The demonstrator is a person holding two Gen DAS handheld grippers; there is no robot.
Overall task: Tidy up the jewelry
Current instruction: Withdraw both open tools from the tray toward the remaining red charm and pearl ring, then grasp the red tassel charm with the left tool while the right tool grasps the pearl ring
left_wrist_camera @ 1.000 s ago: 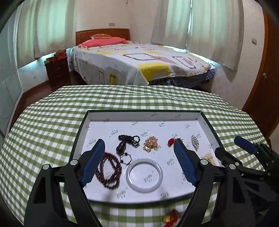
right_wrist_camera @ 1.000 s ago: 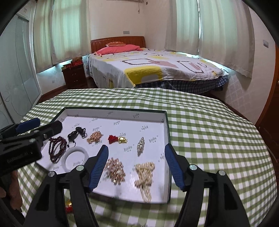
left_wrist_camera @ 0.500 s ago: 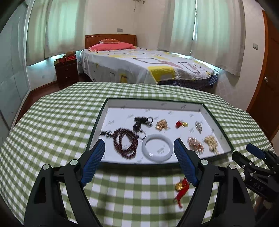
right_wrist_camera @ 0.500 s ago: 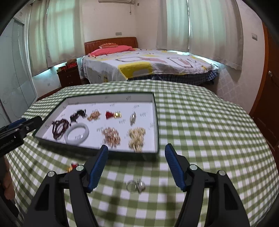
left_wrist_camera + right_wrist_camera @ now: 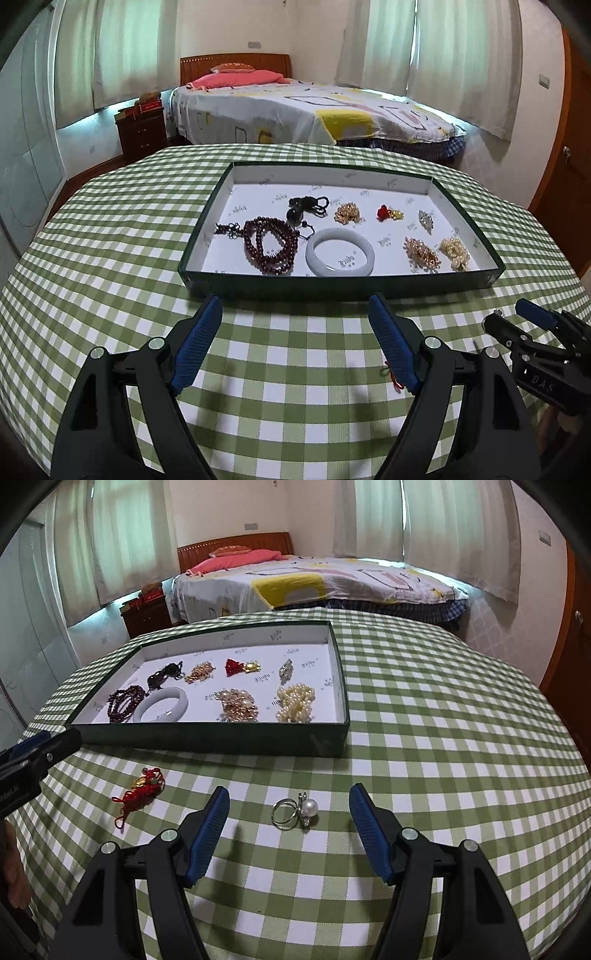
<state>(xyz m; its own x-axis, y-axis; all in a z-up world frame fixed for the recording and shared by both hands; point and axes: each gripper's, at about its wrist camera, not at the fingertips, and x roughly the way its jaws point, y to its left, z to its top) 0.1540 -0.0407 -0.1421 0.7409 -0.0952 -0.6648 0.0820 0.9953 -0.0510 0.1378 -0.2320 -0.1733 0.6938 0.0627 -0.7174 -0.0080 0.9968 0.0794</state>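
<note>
A dark green tray (image 5: 340,286) with a white floor stands on the checked tablecloth. It holds a dark red bead string (image 5: 271,245), a white bangle (image 5: 340,253), a black pendant (image 5: 306,208), gold and pearl pieces. My left gripper (image 5: 294,306) hangs open over bare cloth just before the tray's front wall. A red knotted charm (image 5: 142,788) lies on the cloth, half hidden behind the left gripper's right finger (image 5: 391,343) in the left wrist view. My right gripper (image 5: 289,794) is open, with a pearl ring (image 5: 295,810) lying on the cloth between its fingers, untouched.
The round table's edge (image 5: 554,716) curves away to the right. Behind the table stand a bed (image 5: 314,110) and a dark nightstand (image 5: 142,131). The left gripper's tip (image 5: 40,749) and part of a hand (image 5: 14,867) show at the right wrist view's left edge.
Both grippers have drawn back from over the tray and sunk toward the cloth in front of it. The pearl ring and the red charm have come into view.
</note>
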